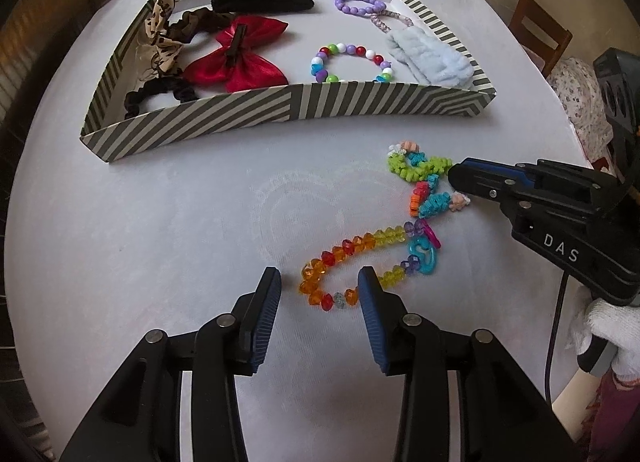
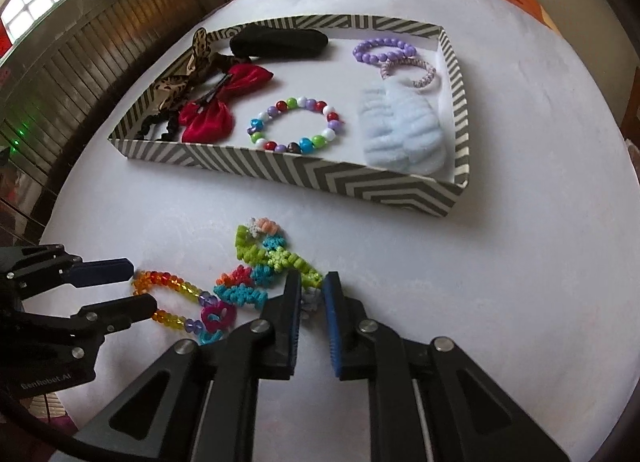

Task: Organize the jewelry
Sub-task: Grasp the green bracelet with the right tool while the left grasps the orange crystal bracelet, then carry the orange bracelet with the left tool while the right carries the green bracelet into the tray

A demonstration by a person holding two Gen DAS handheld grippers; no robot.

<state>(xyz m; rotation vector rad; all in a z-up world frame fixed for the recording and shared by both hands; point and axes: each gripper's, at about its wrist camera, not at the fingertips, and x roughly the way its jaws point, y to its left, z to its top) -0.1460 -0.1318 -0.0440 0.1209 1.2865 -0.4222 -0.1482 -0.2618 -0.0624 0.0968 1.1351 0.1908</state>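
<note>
— While our left gripper [image 1: 318, 282] stands spread over the crystal bead bracelet [image 1: 352, 258] on the tablecloth [image 1: 160, 221], we should straddle one strand, then pinch.

— From the right wrist, our right gripper [image 2: 312, 294] is narrowly parted around the knotted cord bracelet's [image 2: 276, 258] end; the striped tray's [image 2: 320, 177] floor shows free space there.

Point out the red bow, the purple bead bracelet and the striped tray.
red bow [image 1: 240, 57], left wrist view, centre knot.
purple bead bracelet [image 2: 362, 49], right wrist view, left beads.
striped tray [image 1: 224, 119], left wrist view, front wall.
</note>
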